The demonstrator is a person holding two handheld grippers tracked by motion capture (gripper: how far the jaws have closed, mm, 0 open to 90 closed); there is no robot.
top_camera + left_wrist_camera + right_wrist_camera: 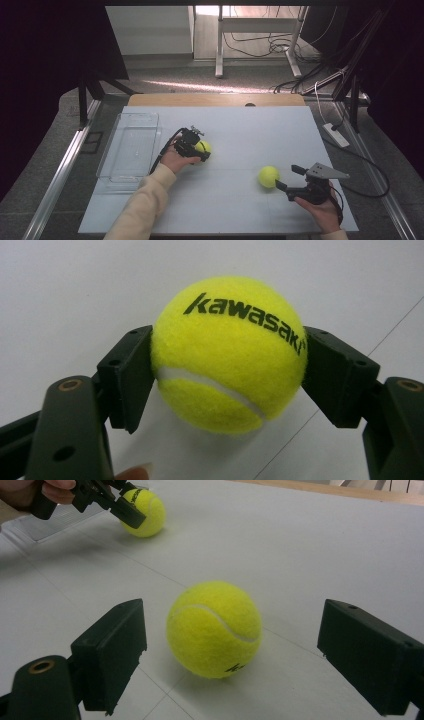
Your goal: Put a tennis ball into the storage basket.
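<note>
Left gripper view: tennis ball (227, 352) between left tool (227, 375) pads.

On my left gripper view I see a bright yellow tennis ball (227, 352) with a curved white seam and black "kawasaki" lettering toward its 1 o'clock edge. The fingers (127, 375) on either side of it are matte black, each arm carrying a brass-coloured rivet. The second ball (214, 629) — the same yellow, white seam, a small black mark near its 6 o'clock — sits on a pale grey-white tabletop (260, 130) crossed by thin grey lines. From the high view I read a tan wooden strip at the tabletop's 12 o'clock edge, a clear colourless tray (114, 150) at 9 o'clock, and a cream sleeve (142, 202) — the right gripper (290, 178) is black with a grey plate.
</note>
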